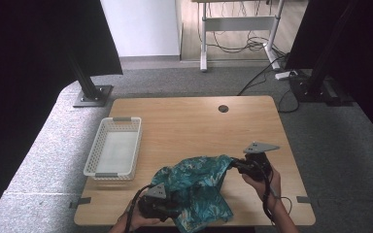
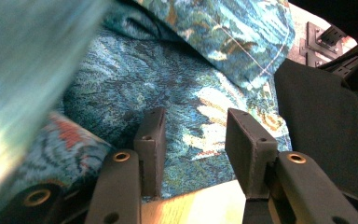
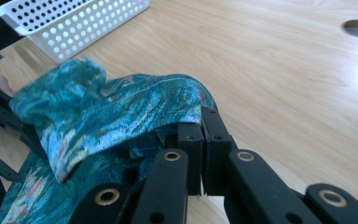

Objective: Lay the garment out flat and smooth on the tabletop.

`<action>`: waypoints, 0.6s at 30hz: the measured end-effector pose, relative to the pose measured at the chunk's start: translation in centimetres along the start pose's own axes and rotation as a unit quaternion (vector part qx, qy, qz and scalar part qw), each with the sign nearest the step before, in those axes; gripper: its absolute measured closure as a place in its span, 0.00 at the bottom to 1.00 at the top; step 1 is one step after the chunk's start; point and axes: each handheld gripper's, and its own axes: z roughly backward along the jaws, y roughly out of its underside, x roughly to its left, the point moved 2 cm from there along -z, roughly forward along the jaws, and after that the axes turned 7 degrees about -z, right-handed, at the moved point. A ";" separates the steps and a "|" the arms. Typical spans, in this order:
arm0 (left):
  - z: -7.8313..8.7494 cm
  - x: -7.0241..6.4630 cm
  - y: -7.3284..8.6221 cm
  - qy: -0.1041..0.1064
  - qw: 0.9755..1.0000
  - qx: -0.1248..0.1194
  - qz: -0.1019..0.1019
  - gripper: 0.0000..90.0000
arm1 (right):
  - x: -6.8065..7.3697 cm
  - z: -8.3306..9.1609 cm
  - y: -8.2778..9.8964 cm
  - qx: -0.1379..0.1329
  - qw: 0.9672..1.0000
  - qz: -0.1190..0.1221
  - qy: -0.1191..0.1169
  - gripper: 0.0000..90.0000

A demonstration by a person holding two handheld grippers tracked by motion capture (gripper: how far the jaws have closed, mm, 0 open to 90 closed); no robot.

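A teal patterned cloth (image 1: 199, 184) lies crumpled on the front of the wooden table (image 1: 189, 126). My right gripper (image 1: 235, 164) sits at its right end, held by a hand. In the right gripper view the right gripper (image 3: 201, 122) is shut, pinching a raised fold of the cloth (image 3: 121, 112) off the tabletop. My left gripper (image 1: 175, 209) is at the cloth's near left side, partly draped by it. In the left gripper view the left gripper (image 2: 193, 121) has its jaws apart, and the cloth (image 2: 177, 84) lies just beyond them without being pressed by the pads.
A white perforated basket (image 1: 90, 160) stands on the table's left side, also seen as the basket (image 3: 88, 32) in the right gripper view. A round cable hole (image 1: 223, 108) is near the far edge. Black stands flank the table on both sides.
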 end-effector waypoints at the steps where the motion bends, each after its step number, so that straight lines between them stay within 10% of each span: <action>1: 0.0 0.0 0.0 0.001 1.000 0.000 0.000 0.64 | -0.1 0.5 -0.2 -0.001 1.000 -0.002 0.002 0.98; 7: 0.0 0.2 0.0 0.002 1.000 -0.003 0.005 0.64 | -0.1 2.2 -1.4 -0.007 1.000 -0.002 0.004 0.98; 18: 0.8 1.0 0.5 -0.006 1.000 -0.006 0.018 0.64 | -1.6 -0.7 1.1 0.039 0.998 -0.040 0.010 0.97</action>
